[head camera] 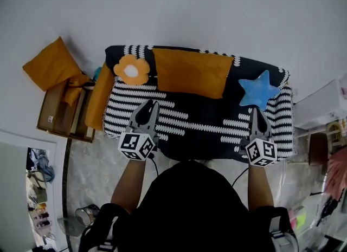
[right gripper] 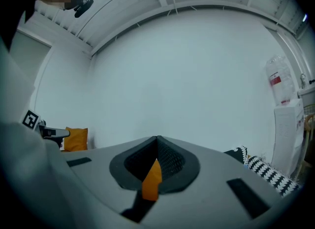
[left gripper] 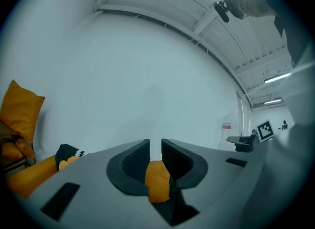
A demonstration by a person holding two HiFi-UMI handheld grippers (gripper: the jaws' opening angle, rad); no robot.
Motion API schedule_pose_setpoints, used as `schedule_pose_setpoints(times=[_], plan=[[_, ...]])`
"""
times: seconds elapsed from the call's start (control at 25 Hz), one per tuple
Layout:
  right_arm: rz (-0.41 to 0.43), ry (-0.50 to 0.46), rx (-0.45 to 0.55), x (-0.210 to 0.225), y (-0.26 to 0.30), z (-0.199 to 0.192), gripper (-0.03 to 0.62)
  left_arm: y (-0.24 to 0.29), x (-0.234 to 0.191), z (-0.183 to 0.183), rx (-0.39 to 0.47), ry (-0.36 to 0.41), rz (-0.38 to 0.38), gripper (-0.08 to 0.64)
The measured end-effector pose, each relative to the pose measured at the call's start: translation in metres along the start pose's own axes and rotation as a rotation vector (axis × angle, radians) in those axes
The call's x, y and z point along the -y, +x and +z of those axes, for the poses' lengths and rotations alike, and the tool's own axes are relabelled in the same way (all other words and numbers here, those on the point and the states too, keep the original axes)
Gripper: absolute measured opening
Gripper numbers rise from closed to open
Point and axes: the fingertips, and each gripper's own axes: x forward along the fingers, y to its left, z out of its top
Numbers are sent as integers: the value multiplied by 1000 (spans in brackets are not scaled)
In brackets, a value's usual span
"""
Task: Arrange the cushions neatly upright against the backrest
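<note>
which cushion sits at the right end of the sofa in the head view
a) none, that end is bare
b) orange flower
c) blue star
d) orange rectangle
c: the blue star cushion leans on the backrest at the right end of the sofa. The orange flower cushion is at the left end and the rectangular orange cushion is between them.

The person's body (head camera: pixel 190 207) hides the front edge of the sofa (head camera: pixel 206 129). In both gripper views I see only a strip of orange cloth (left gripper: pixel 157 181) (right gripper: pixel 151 179) by the jaws. The floor clutter (head camera: pixel 38 207) is too small to tell.
</note>
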Motion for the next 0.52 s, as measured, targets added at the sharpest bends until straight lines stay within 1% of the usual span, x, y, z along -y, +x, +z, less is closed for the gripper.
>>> schedule_pose_setpoints(times=[0.16, 0.36, 0.52], plan=[[-3, 1, 7, 2, 0, 4, 28, 3, -1, 0, 9, -16, -4, 82], [9, 3, 4, 4, 9, 3, 28, 13, 1, 0, 2, -9, -12, 81], [14, -5, -10, 9, 13, 2, 28, 18, 5, -2, 4, -20, -14, 81]])
